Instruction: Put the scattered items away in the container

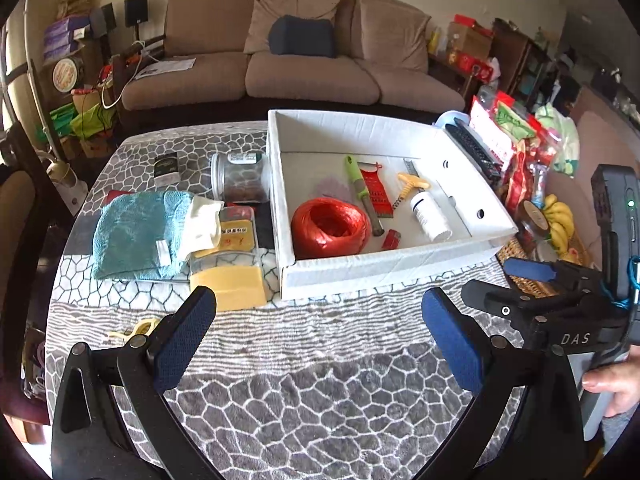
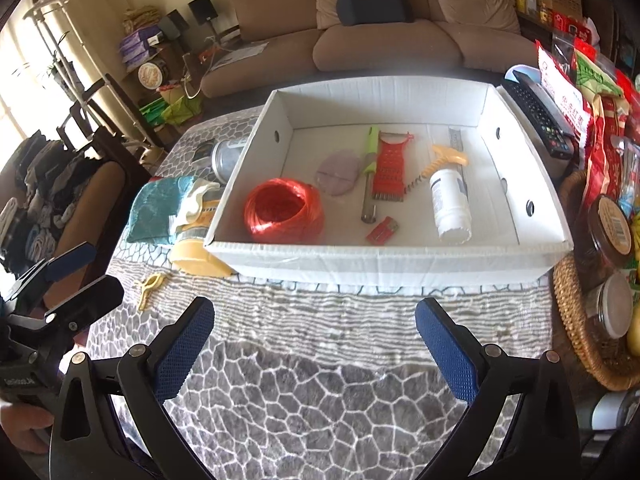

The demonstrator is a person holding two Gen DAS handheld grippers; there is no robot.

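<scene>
The white cardboard box (image 2: 384, 264) sits on the table (image 2: 320, 400), toward its far side. Inside it lie a red ball of twine (image 2: 283, 211), a green-handled peeler (image 2: 370, 172), a red grater (image 2: 390, 170), a yellow-handled corkscrew (image 2: 440, 160), a white bottle (image 2: 450, 204) on its side and a small red lighter (image 2: 383, 232). Left of the box are a teal towel (image 1: 136, 234), a clear jar (image 1: 240, 178) and a yellow block (image 1: 232, 286); a yellow clip (image 2: 150, 284) lies nearer. Both the left gripper (image 1: 320, 344) and right gripper (image 2: 316, 344) hover over the patterned cloth, fingers spread wide and holding nothing, near the box's front wall
</scene>
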